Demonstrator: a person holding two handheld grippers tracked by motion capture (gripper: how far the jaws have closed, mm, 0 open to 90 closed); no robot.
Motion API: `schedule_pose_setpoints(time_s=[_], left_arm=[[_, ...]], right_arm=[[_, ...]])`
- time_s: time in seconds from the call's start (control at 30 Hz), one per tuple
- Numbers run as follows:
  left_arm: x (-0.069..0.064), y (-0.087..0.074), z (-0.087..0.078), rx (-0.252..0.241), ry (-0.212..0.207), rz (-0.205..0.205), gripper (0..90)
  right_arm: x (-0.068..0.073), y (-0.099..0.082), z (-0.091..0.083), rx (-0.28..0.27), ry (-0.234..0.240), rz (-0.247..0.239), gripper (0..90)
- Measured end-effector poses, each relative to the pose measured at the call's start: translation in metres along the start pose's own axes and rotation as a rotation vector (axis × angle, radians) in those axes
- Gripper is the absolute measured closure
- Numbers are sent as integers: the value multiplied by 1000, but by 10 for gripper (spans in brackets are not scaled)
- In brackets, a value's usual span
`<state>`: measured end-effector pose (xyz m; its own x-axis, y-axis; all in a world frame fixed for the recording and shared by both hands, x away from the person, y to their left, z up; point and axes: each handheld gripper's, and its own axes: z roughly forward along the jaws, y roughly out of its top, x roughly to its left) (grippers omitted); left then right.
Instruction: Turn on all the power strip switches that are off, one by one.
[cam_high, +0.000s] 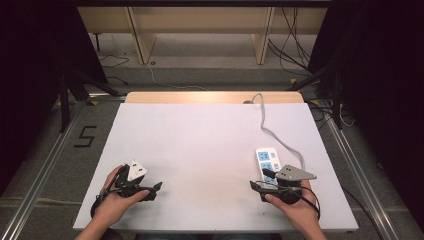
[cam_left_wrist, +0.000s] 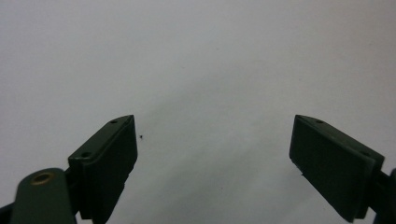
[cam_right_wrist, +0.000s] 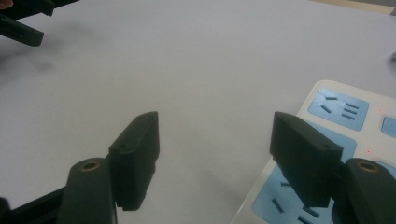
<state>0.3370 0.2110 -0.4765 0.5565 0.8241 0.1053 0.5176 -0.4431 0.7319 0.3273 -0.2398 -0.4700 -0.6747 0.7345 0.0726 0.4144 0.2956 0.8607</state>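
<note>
A white power strip (cam_high: 267, 159) with blue socket faces lies on the white table (cam_high: 200, 140) at the front right. My right gripper (cam_high: 262, 180) rests at the strip's near end with its jaws pointing left. In the right gripper view that gripper (cam_right_wrist: 215, 122) stands open with bare table between the jaws. Its right jaw hangs over the edge of the power strip (cam_right_wrist: 343, 114). My left gripper (cam_high: 154, 191) sits at the front left, pointing right. In the left gripper view it (cam_left_wrist: 215, 127) is open over plain table. The left gripper (cam_right_wrist: 21, 18) also shows far off in the right gripper view.
The strip's grey cable (cam_high: 264, 125) runs back and off the table's far edge. A wooden strip (cam_high: 215, 97) borders the back of the table. Metal rails (cam_high: 45, 165) flank both sides, and a "5" mark (cam_high: 86, 136) lies on the floor at the left.
</note>
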Motion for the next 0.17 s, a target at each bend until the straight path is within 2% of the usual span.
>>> schedule_pose_setpoints(time_s=[0.17], left_arm=[[3, 0, 4, 11, -4, -8, 141]], right_arm=[[0, 1, -1, -11, -4, 5, 342]])
